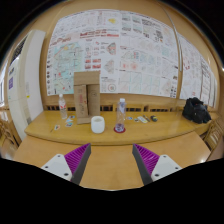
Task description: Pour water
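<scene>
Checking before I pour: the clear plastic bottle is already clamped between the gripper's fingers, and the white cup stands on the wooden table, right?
Not quite. The gripper view shows the gripper open and empty; the clear plastic bottle stands beyond it on the wooden table, beside the white cup.

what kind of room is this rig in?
Probably an office or lab corner: a wall of printed sheets above a wooden table holding a bottle and white cup. The gripper is open, holding nothing.

The long light-brown wooden counter (60,128) across mid-frame looks smooth with a soft sheen, and the tall box (86,96) on its left is plain brown cardboard, matt. Printed white paper sheets (110,45) cover the wall above, while the clear bottle (122,112) at centre looks like glossy plastic. At the bottom, the tool (111,160) carries ribbed, matt purple pads (147,156) on its fingers.
</scene>
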